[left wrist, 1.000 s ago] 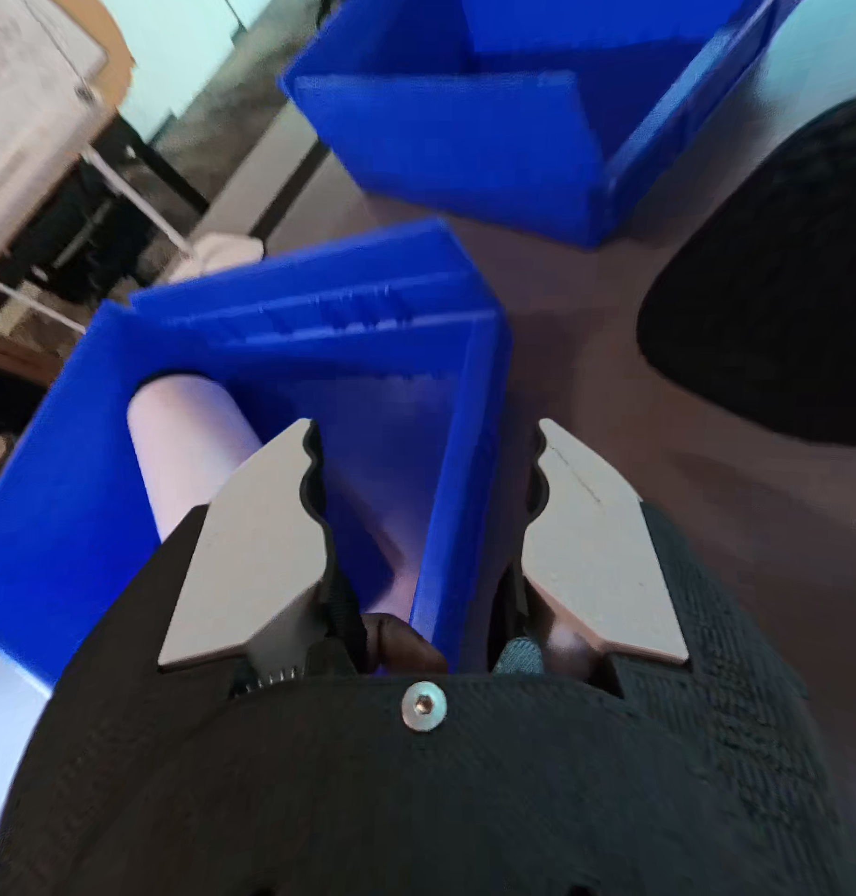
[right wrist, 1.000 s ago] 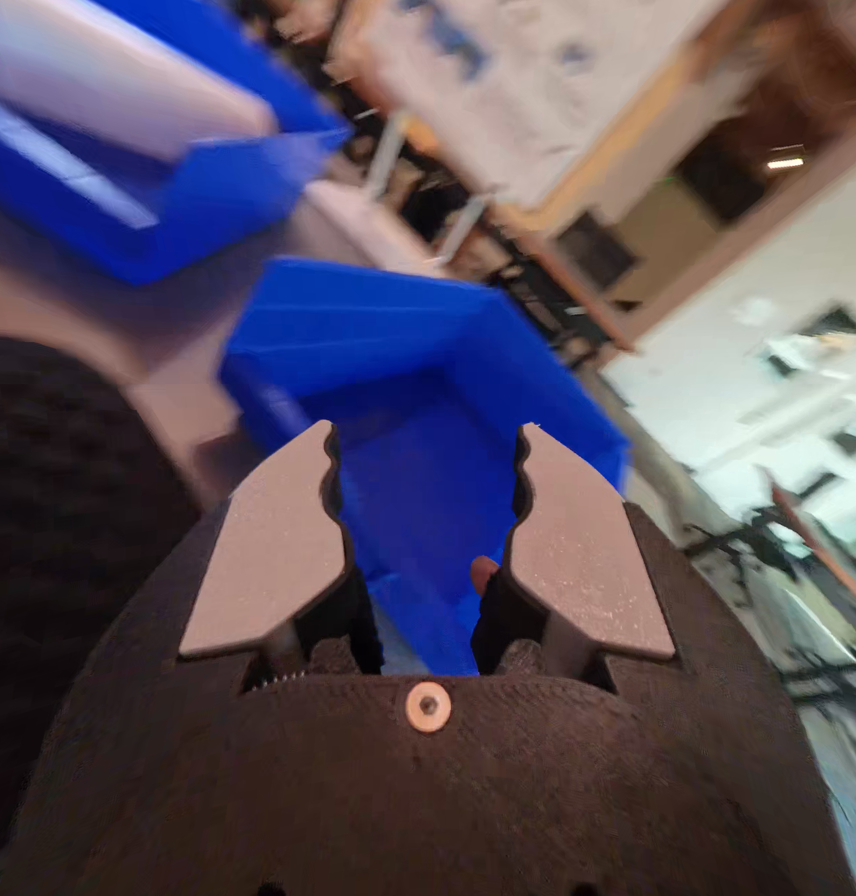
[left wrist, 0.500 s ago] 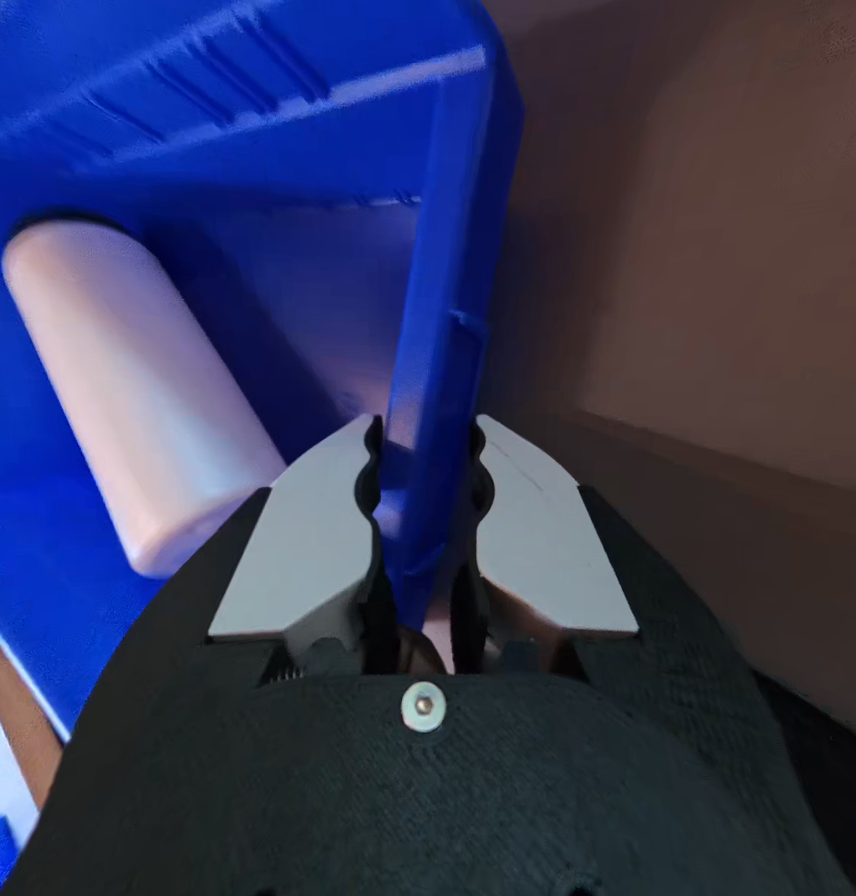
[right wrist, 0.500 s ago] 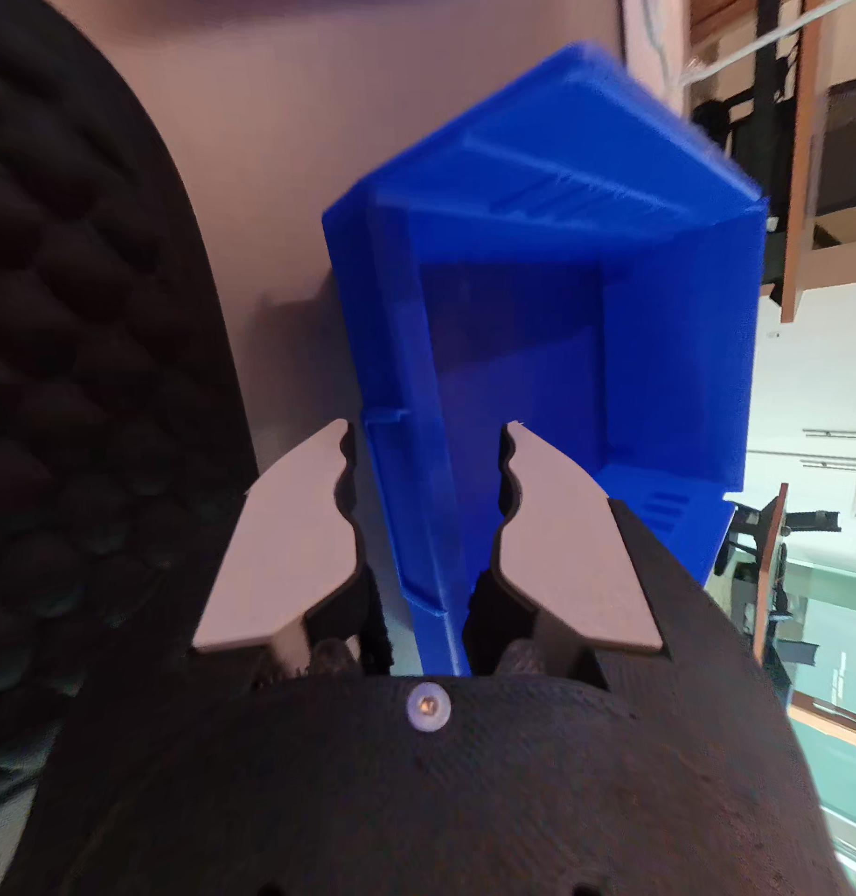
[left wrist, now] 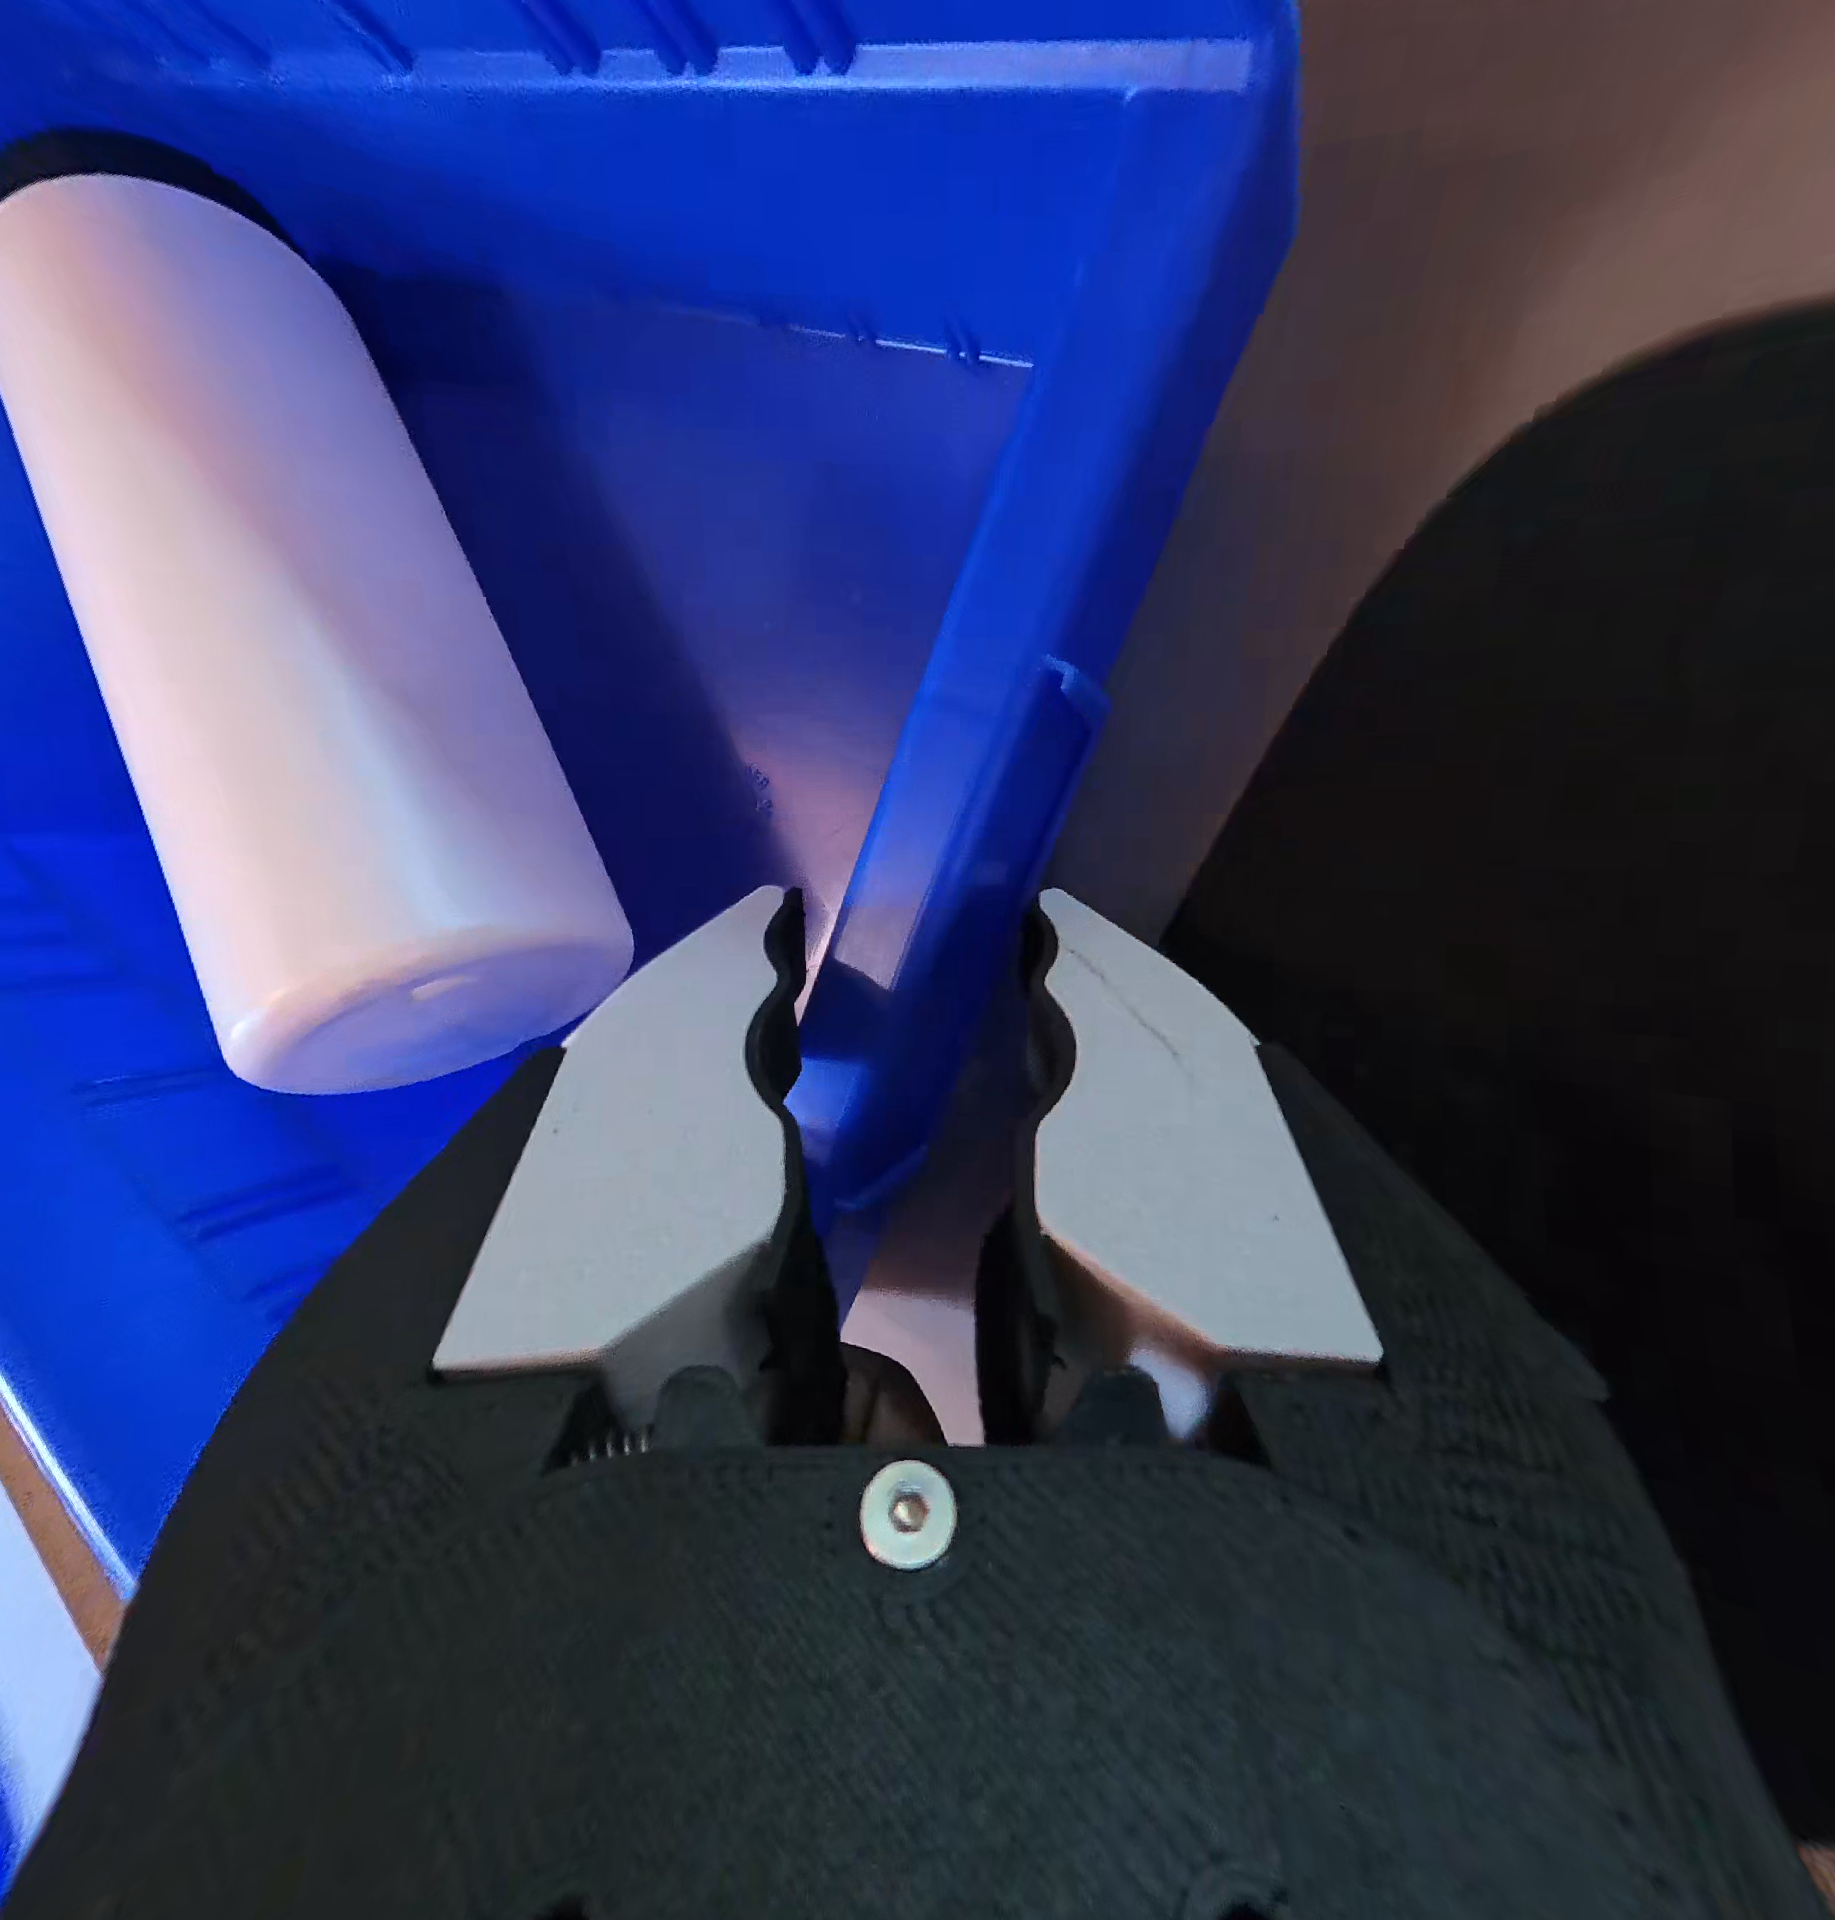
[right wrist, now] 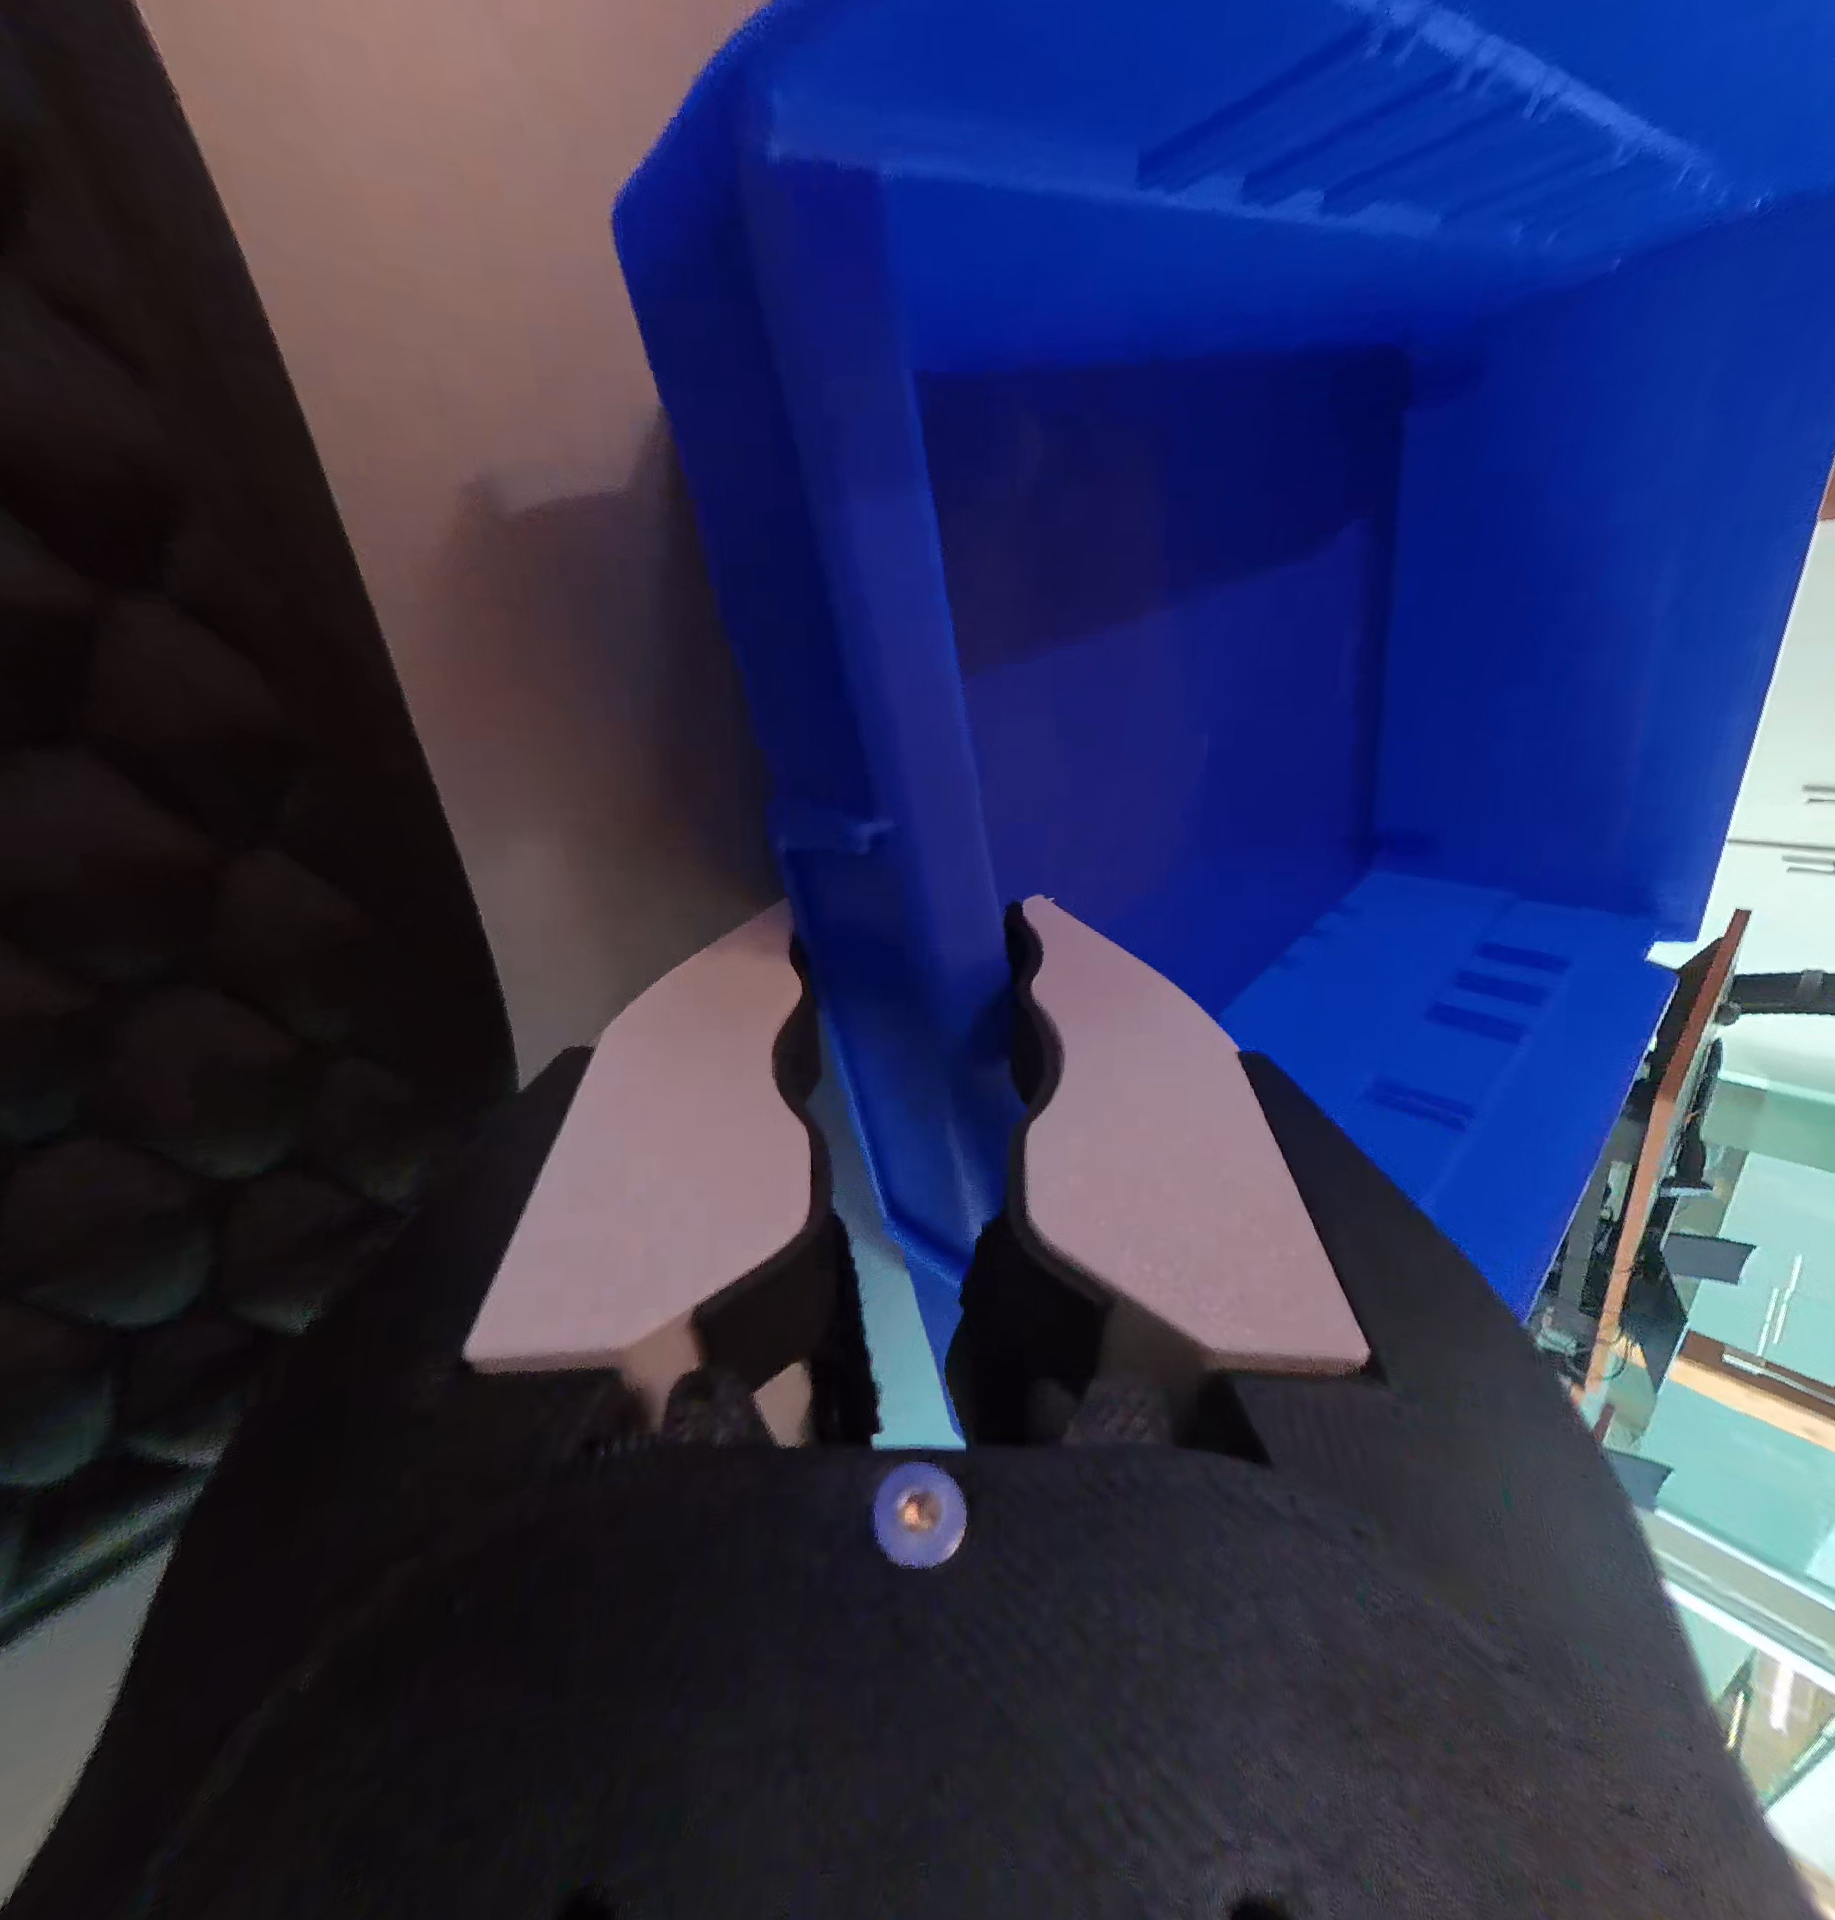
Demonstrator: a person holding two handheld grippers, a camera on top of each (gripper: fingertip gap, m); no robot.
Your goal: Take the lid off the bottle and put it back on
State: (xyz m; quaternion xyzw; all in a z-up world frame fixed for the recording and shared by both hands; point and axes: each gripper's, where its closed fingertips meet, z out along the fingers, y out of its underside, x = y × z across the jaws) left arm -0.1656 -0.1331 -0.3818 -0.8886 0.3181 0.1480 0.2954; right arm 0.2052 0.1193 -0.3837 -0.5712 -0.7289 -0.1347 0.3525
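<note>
A white bottle (left wrist: 300, 623) with a black lid (left wrist: 92, 156) lies on its side inside a blue bin (left wrist: 1100, 416); the lid end points away from me. My left gripper (left wrist: 913, 914) is shut on this bin's right side wall, to the right of the bottle's base and apart from it. In the right wrist view, a second blue bin (right wrist: 1515, 520) is empty. My right gripper (right wrist: 908, 914) is shut on its left side wall. Neither gripper touches the bottle.
A black textured foam mat (left wrist: 1567, 831) lies on the brown table (left wrist: 1515, 156) to the right of the bottle's bin, and it also shows left of the empty bin (right wrist: 113, 831). The table's edge and room furniture lie beyond the empty bin at the right. There is about 45 centimeters between the tips of the two grippers.
My right gripper has closed its fingers onto the empty bin's wall. My left gripper stays clamped on the bottle bin's wall, and the black mat has come into its view at the right.
</note>
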